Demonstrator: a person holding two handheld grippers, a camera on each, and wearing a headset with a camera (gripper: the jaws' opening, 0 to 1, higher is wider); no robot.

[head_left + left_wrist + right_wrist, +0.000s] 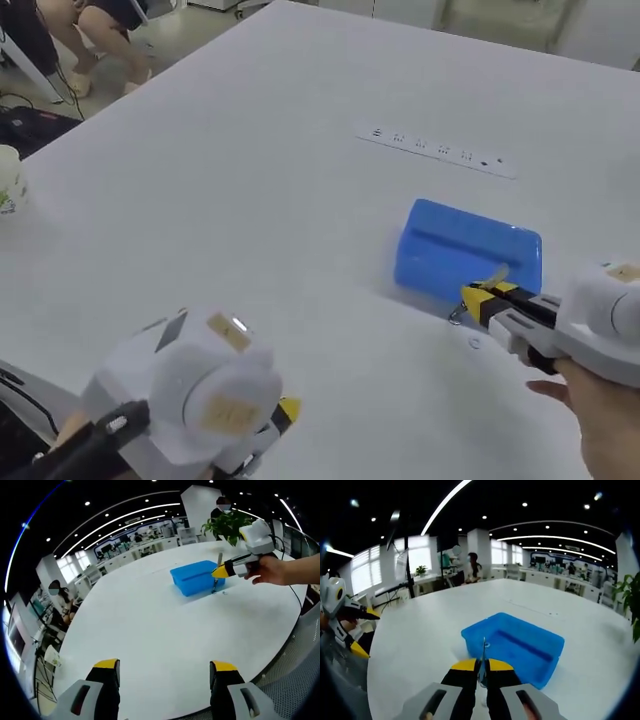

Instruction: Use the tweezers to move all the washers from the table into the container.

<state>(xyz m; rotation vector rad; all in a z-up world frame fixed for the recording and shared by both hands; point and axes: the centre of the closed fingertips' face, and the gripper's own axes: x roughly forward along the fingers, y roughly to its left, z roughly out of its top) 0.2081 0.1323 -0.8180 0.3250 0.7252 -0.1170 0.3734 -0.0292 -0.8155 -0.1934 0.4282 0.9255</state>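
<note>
Right gripper (482,666) is clamped on the tweezers (483,654), with what looks like a washer (486,644) pinched in the tips right at the container's (520,645) near wall, so the drop is just forward over it. Left gripper view shows the tweezers roughly upright, tips down. Left gripper (165,666) gapes empty at the table's (250,200) near edge. Head view adds what looks like a loose washer (475,343) beside the container.
</note>
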